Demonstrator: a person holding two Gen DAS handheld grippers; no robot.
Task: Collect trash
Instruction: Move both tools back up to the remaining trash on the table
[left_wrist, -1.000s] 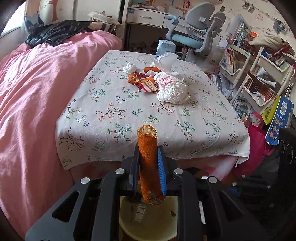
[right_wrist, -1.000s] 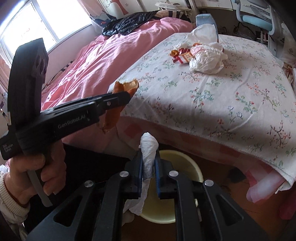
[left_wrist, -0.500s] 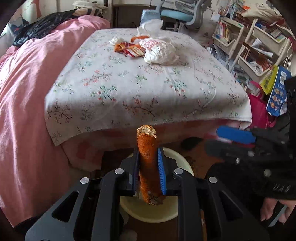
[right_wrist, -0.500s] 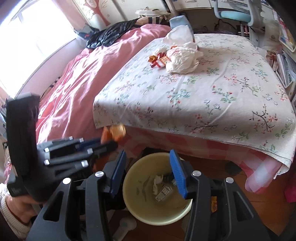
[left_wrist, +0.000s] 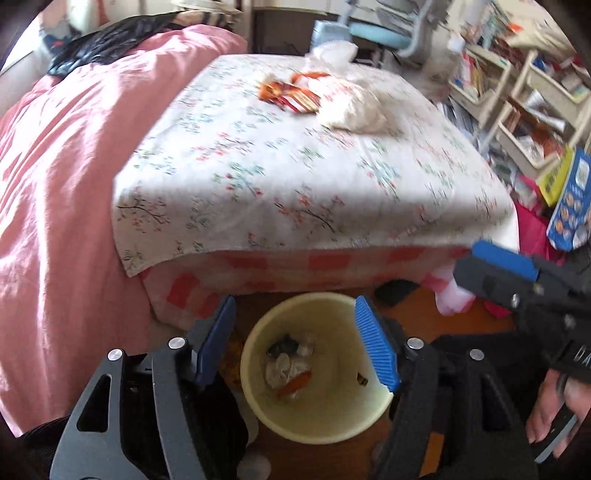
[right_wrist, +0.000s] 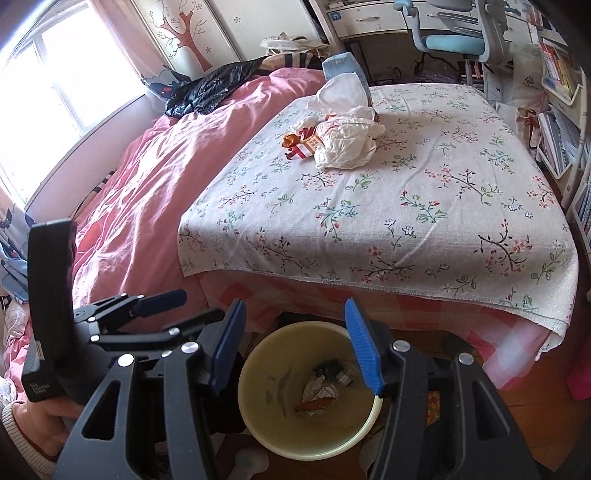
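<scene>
Both your left gripper (left_wrist: 299, 341) and right gripper (right_wrist: 295, 345) hang spread and empty over the yellow bin (right_wrist: 258, 417), low in frame, which holds crumpled paper and an orange scrap. The white plastic bag (right_wrist: 347, 142) and red wrapper (right_wrist: 304, 146) lie upper centre on the floral cloth (right_wrist: 406, 221). Both look light, soft and crinkly, so pinch a bunched fold.

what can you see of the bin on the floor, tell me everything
The bin is a round, pale yellow tub that looks like plastic, standing upright and open, without a lid, on the wooden floor just in front of the table's near edge. Inside lie crumpled white tissue, an orange wrapper and some small dark scraps; it is far from full. The left gripper and right gripper hang above it, jaws wide apart and empty, touching nothing.
</scene>
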